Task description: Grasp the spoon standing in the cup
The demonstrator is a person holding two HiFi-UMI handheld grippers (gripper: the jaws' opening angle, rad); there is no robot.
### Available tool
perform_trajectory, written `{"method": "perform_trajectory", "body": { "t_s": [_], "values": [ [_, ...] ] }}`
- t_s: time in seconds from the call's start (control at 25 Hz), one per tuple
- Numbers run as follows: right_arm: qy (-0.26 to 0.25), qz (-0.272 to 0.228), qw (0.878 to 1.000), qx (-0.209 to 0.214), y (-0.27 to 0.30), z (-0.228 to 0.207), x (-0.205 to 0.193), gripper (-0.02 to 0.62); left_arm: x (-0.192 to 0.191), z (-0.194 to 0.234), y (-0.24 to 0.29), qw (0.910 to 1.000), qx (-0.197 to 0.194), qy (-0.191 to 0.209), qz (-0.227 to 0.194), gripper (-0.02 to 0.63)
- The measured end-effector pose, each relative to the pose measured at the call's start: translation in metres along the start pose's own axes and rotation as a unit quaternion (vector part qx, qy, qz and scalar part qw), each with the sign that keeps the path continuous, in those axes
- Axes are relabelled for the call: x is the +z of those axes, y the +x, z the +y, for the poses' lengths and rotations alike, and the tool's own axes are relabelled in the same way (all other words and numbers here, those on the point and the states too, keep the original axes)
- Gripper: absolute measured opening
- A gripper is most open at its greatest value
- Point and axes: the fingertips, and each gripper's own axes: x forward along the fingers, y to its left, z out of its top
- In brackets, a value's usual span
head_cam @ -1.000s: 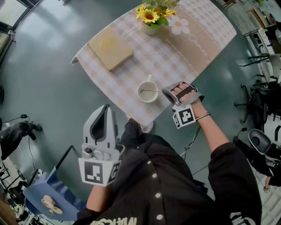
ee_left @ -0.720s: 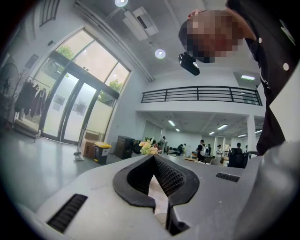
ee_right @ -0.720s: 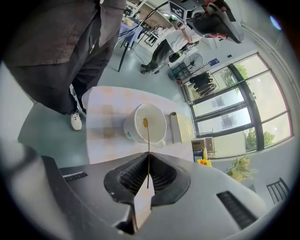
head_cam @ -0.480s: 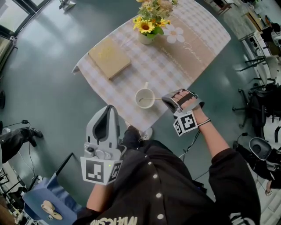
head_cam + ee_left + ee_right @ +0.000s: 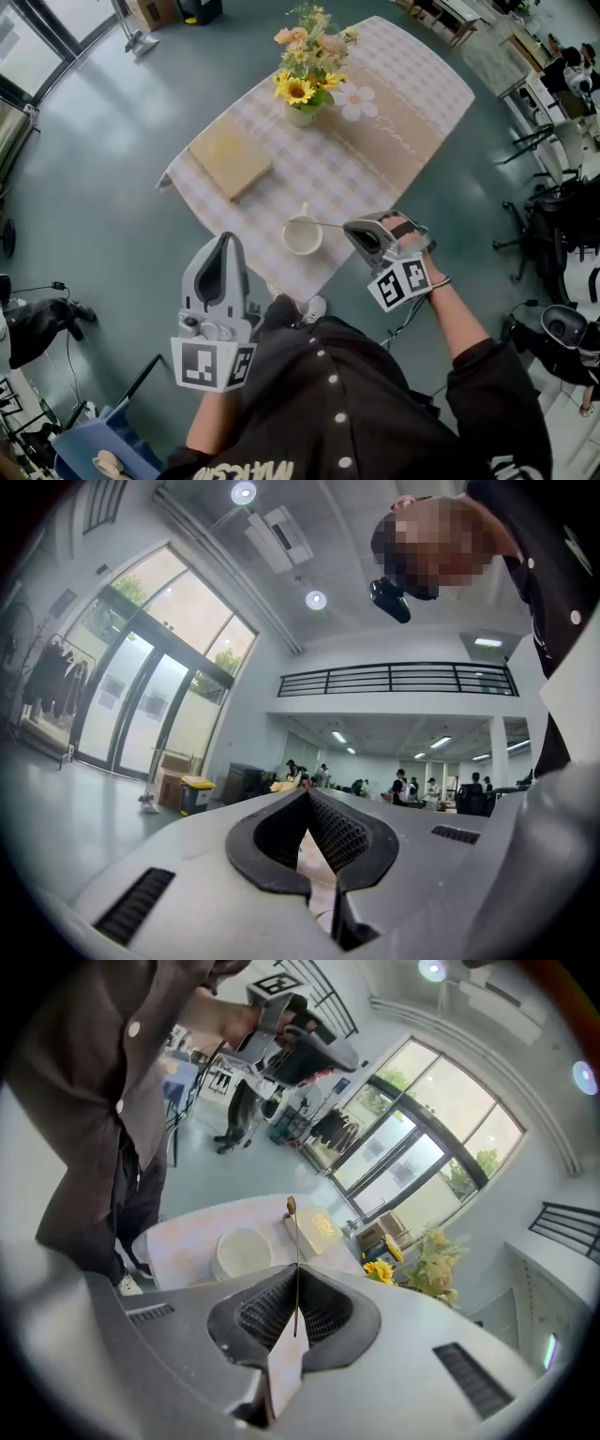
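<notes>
A white cup (image 5: 303, 235) stands near the front edge of the checked table (image 5: 375, 141). My right gripper (image 5: 355, 229) is just right of it, shut on the thin handle of a spoon (image 5: 330, 224). The spoon lies level, its bowl end at the cup's right rim. In the right gripper view the spoon (image 5: 294, 1251) sticks straight out from the gripper (image 5: 297, 1312), with its bowl past the cup (image 5: 242, 1251). My left gripper (image 5: 223, 246) is held off the table by the person's body, jaw tips together and nothing in them (image 5: 323, 892).
A tan book (image 5: 230, 157) lies on the table's left part. A vase of sunflowers (image 5: 302, 86) stands at the back. The table's front corner is close to the person's shoe (image 5: 315, 306). Office chairs (image 5: 553, 206) stand on the floor to the right.
The right gripper has drawn the spoon rightward, so its bowl went from inside the cup to the cup's rim. The head view has shifted. The left gripper stays put.
</notes>
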Motion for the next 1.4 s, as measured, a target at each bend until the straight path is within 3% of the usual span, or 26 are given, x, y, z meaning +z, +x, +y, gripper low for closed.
{"method": "perform_trajectory", "body": {
  "t_s": [0.2, 0.36, 0.6, 0.68, 0.76, 0.8, 1.08, 1.4],
  "values": [
    [0.098, -0.038, 0.993, -0.045, -0.027, -0.032, 0.020, 0.002, 0.011, 0.001, 0.003, 0.9999, -0.005, 0.009, -0.009, 0.009],
    [0.138, -0.053, 0.986, -0.073, -0.045, -0.051, 0.029, 0.002, 0.019, 0.000, 0.009, 0.9997, -0.008, 0.016, -0.015, 0.009],
    [0.208, -0.102, 0.965, -0.122, -0.075, -0.084, 0.047, 0.002, 0.027, 0.000, 0.014, 0.9994, -0.012, 0.022, -0.024, 0.009],
    [0.244, -0.160, 0.943, -0.161, -0.090, -0.102, 0.057, 0.002, 0.029, 0.000, 0.014, 0.9993, -0.011, 0.025, -0.024, 0.009],
    [0.300, -0.232, 0.902, -0.208, -0.105, -0.123, 0.069, 0.002, 0.031, 0.002, 0.014, 0.9993, -0.004, 0.029, -0.022, 0.009],
    [0.320, -0.243, 0.889, -0.219, -0.111, -0.129, 0.069, 0.002, 0.032, 0.002, 0.014, 0.9993, -0.001, 0.031, -0.023, 0.009],
    [0.357, -0.237, 0.847, -0.315, -0.153, -0.158, 0.069, 0.002, 0.043, -0.001, 0.016, 0.9980, -0.010, 0.046, -0.043, 0.009],
    [0.396, -0.252, 0.802, -0.370, -0.194, -0.174, 0.058, 0.002, 0.046, 0.015, 0.020, 0.9976, 0.026, 0.052, -0.037, 0.009]
  ]
}}
